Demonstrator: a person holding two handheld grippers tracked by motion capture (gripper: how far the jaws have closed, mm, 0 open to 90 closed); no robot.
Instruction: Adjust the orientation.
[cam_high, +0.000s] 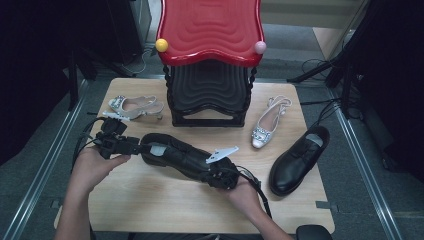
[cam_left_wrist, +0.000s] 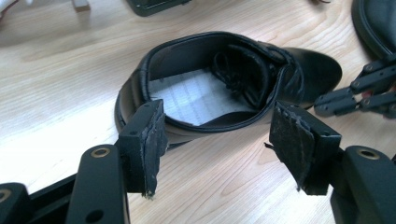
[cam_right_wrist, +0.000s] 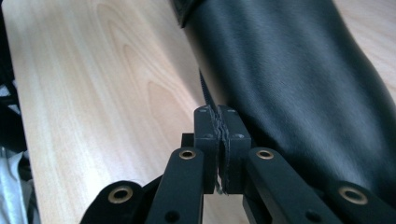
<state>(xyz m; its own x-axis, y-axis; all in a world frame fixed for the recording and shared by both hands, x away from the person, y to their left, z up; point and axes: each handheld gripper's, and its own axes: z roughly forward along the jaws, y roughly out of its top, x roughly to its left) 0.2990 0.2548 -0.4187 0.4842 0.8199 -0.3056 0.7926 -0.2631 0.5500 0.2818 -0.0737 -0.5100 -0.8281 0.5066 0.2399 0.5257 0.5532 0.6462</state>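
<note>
A black leather shoe (cam_high: 175, 155) lies mid-table, with its heel to the left and its toe to the right. My left gripper (cam_high: 136, 146) is at the heel. In the left gripper view it (cam_left_wrist: 219, 116) stands open, its pads (cam_left_wrist: 152, 140) on either side of the heel rim without touching, and a white insole (cam_left_wrist: 196, 95) shows inside the shoe (cam_left_wrist: 299, 65). My right gripper (cam_high: 216, 176) is at the toe. In the right gripper view it (cam_right_wrist: 222, 123) is shut against the side of the shoe (cam_right_wrist: 289, 70), and the thin sole edge runs in between its pads.
A second black shoe (cam_high: 297, 160) lies at the right. A silver heeled shoe (cam_high: 132, 106) sits back left and another (cam_high: 270, 122) right of centre. A red-topped black stool (cam_high: 210, 30) stands at the table's far middle. Bare wood (cam_high: 165, 205) spreads along the near edge.
</note>
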